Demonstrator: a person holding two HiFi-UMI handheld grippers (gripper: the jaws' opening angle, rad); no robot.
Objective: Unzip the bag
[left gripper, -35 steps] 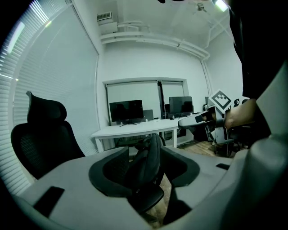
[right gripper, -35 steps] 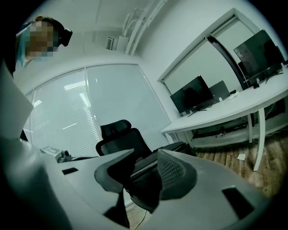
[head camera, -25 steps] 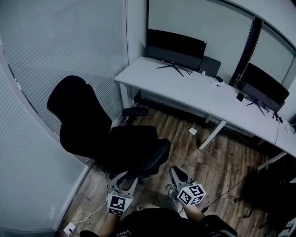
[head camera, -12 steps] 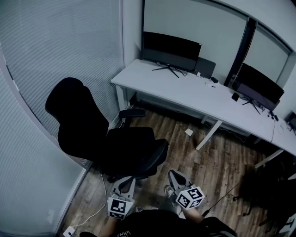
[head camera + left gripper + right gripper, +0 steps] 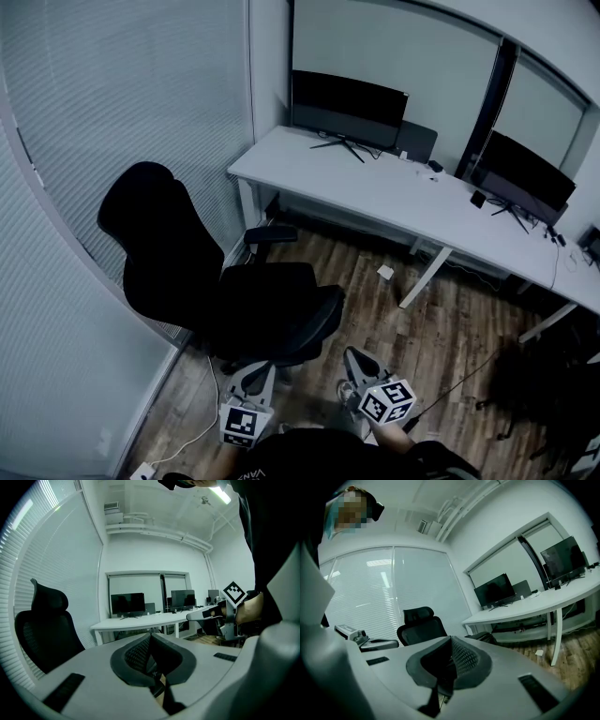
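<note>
Left gripper (image 5: 247, 373) at 7 o'clock, right gripper (image 5: 357, 359) at 5 o'clock: both closed, nothing between the jaws. Black chair (image 5: 216, 281) at 9 o'clock, worktop (image 5: 394, 192) at 1 o'clock. Bag: cannot confirm; dark heap (image 5: 539, 389) on the floor (image 5: 422, 328) at 4 o'clock may be it.

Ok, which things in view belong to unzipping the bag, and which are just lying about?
For the job: left gripper, shut and empty; right gripper, shut and empty; dark shape on the floor at right, possibly the bag, too dim to tell.
Lying about: office chair; desk; monitors; white scrap on the floor.
</note>
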